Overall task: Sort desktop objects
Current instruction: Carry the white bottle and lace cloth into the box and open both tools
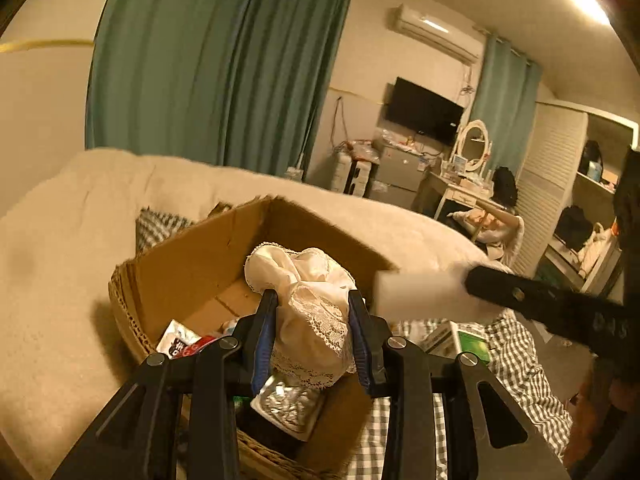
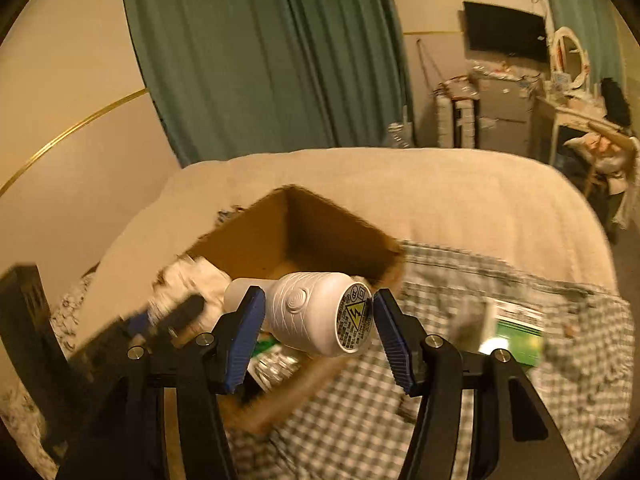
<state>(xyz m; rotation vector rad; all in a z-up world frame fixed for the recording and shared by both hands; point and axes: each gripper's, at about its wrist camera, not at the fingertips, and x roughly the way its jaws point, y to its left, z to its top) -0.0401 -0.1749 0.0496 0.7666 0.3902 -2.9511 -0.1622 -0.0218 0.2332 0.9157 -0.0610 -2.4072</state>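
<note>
Box (image 1: pixel 192 264) holding packets, lace cloth (image 1: pixel 316 320) in left tongs (image 1: pixel 313 300)

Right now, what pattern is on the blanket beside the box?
Green-and-white checks on the blanket, lying beside the cardboard box. The right wrist view shows it best.

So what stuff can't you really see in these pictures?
- Left wrist view: the white thing in the right gripper is a blur from motion.
- Left wrist view: the box floor is mostly hidden by the lace cloth and the left gripper.
- Right wrist view: the label print on the white device is too small to read.
- Right wrist view: the green box is blurred.
</note>
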